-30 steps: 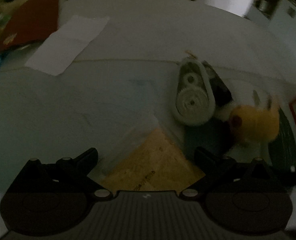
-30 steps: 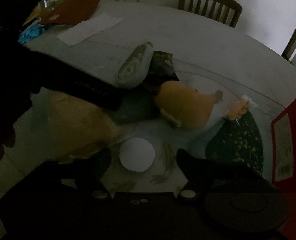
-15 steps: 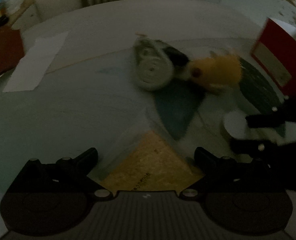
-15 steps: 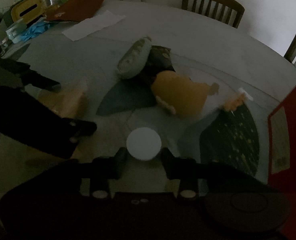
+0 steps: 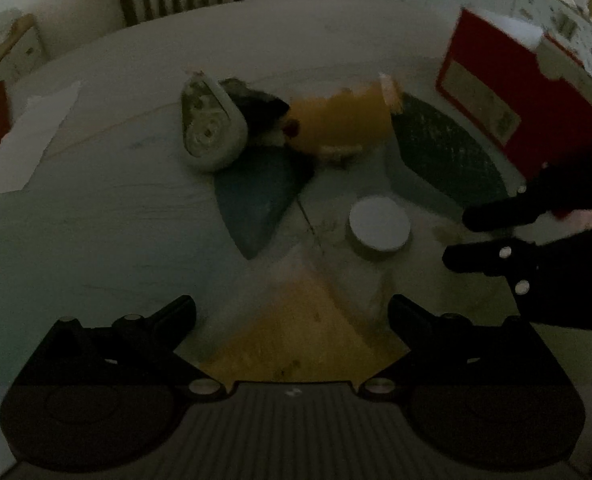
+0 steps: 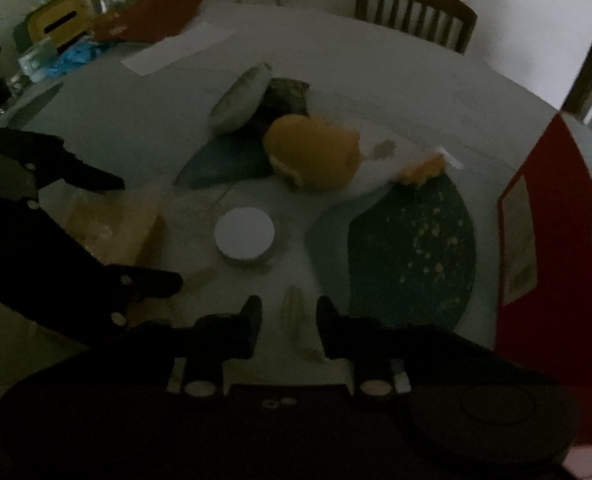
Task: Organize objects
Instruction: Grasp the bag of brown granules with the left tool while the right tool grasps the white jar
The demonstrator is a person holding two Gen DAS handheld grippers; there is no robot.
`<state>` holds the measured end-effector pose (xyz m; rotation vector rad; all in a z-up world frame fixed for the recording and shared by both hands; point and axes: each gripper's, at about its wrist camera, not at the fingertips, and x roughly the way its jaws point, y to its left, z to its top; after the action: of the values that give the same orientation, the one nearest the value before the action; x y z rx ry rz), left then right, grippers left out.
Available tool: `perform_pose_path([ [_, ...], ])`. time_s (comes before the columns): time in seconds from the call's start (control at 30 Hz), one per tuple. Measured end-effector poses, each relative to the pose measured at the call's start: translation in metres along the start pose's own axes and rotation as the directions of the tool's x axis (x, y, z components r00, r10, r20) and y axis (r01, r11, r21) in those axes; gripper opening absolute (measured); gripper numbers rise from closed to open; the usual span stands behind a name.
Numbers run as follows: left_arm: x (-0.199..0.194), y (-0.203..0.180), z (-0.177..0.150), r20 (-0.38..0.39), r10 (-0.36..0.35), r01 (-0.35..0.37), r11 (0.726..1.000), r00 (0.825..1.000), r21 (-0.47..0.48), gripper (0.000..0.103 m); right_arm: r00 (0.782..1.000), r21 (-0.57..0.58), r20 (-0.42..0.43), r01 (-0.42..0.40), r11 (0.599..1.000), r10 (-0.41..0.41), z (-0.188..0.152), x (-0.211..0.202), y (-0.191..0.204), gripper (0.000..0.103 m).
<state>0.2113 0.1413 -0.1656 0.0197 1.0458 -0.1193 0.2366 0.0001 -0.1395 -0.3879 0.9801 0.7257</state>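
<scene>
My left gripper (image 5: 289, 312) is shut on a clear packet with yellow contents (image 5: 296, 336), which fills the wide gap between its fingers. In the right wrist view that packet (image 6: 111, 224) sits between the left gripper's fingers at the left. My right gripper (image 6: 287, 320) hovers just short of a white round lid (image 6: 244, 234), its fingers a narrow gap apart with nothing between them. From the left wrist view, the lid (image 5: 380, 224) lies left of the right gripper (image 5: 480, 238). Farther back lie a yellow plush toy (image 6: 312, 152) and a white roller-shaped dispenser (image 6: 239, 100).
A red box (image 6: 548, 240) stands at the right table edge beside a dark green patch of cloth (image 6: 412, 248). A white paper sheet (image 6: 175, 52) and clutter (image 6: 55, 40) lie at the far left. A wooden chair (image 6: 416, 12) stands behind the table.
The left gripper swung right with the packet still in it. The right gripper's fingers narrowed around the white lid, then drew back, leaving the lid on the table.
</scene>
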Motion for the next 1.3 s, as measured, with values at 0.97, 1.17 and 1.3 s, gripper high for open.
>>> perform_pose_path([
  [0.97,-0.013,-0.008,-0.029,-0.116,0.08,-0.115,0.931,0.99,-0.346,0.103,0.996,-0.151,0.0,-0.088,0.985,0.089,0.029,0.034,0.008,0.051],
  [1.17,-0.012,-0.017,-0.03,-0.114,0.112,-0.144,0.936,0.987,-0.321,0.103,0.996,-0.16,0.019,-0.082,0.984,0.086,0.026,0.03,0.004,0.036],
  [1.3,-0.013,-0.021,-0.027,-0.103,0.121,-0.148,0.939,0.987,-0.31,0.093,0.996,-0.136,0.03,-0.077,0.988,0.081,0.022,0.025,-0.003,0.036],
])
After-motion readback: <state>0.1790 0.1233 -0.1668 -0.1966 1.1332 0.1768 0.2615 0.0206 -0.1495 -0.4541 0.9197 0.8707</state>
